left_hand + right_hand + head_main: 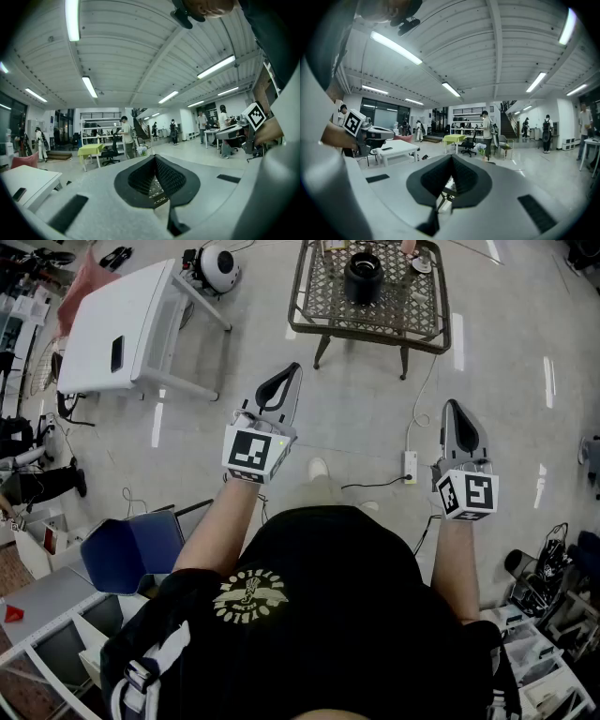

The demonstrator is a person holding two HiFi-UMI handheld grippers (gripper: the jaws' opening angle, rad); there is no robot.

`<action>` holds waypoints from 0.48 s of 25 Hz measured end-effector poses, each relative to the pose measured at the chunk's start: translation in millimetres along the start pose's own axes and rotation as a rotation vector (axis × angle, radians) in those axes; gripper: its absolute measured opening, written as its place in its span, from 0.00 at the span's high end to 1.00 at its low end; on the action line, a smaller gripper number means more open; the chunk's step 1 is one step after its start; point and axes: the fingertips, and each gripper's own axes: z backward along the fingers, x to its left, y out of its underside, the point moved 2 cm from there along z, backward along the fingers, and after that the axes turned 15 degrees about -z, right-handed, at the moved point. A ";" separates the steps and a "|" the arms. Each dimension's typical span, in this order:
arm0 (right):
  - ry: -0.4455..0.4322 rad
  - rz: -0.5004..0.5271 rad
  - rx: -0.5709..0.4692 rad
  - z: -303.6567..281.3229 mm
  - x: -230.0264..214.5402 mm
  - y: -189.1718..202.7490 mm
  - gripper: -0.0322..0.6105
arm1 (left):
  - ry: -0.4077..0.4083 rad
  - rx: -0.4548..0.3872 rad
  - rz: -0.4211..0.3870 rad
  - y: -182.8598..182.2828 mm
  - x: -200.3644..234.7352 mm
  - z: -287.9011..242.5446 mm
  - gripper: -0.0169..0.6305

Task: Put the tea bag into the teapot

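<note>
A black teapot point(364, 276) stands on a dark metal lattice table point(323, 310) at the top of the head view, far ahead of both grippers. A small saucer point(420, 263) sits at that table's back right; I cannot make out a tea bag. My left gripper point(292, 372) and right gripper point(452, 409) are held side by side over the floor, pointing towards the table. Both are shut with nothing between the jaws. In the left gripper view the left gripper point(154, 158) has its black pads meeting at the tip, and the right gripper point(451, 158) does too.
A white table point(112, 324) and a round white device point(220, 266) stand at the left. A power strip point(410, 465) with cables lies on the floor between the grippers. A blue chair point(131, 549) is at the lower left. Several people stand far off in the hall.
</note>
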 end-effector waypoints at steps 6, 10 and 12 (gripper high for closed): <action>0.025 -0.041 -0.014 -20.1 7.3 -6.8 0.94 | 0.040 -0.014 0.004 7.9 13.8 -18.0 0.98; 0.027 -0.042 -0.021 -33.4 17.5 -19.3 0.94 | 0.052 -0.056 0.021 3.1 36.2 -25.9 0.98; 0.025 -0.035 -0.030 -41.4 22.8 -25.4 0.94 | 0.057 -0.067 0.011 5.8 49.1 -29.8 0.98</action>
